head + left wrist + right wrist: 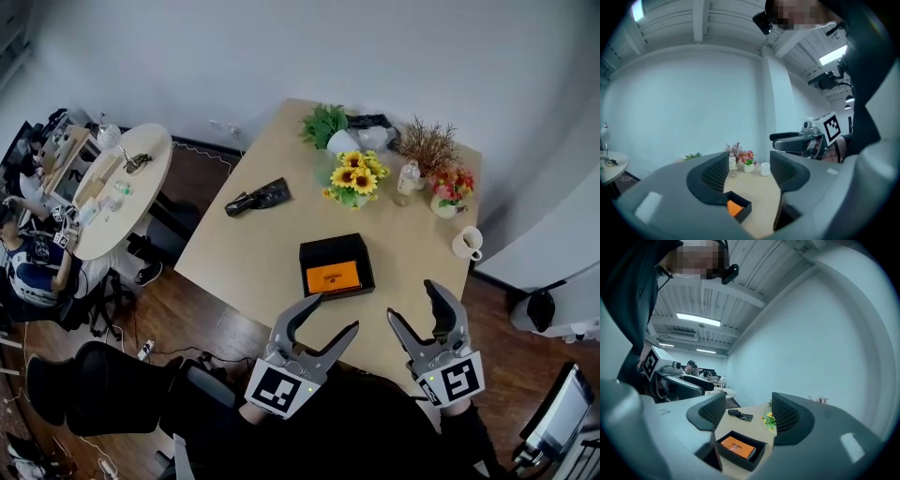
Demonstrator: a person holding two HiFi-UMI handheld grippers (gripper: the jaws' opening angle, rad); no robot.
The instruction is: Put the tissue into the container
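A black container (330, 244) sits on the wooden table near its front edge, with an orange tissue pack (333, 277) lying inside it. My left gripper (335, 314) hovers just in front of the container, raised off the table, jaws open and empty. My right gripper (413, 302) is held beside it to the right, also open and empty. In the left gripper view the container (745, 212) and orange pack (734, 207) show low between the open jaws of the left gripper (750, 171). The right gripper view shows the container (740, 463) and pack (737, 446) below the right gripper (747, 411).
Behind the container stand sunflowers (354, 176), a bottle (408, 178), a small pot of red flowers (448, 192), a green plant (323, 122) and a white cup (467, 244). A black object (257, 198) lies at the table's left. People sit at a round table (117, 183) farther left.
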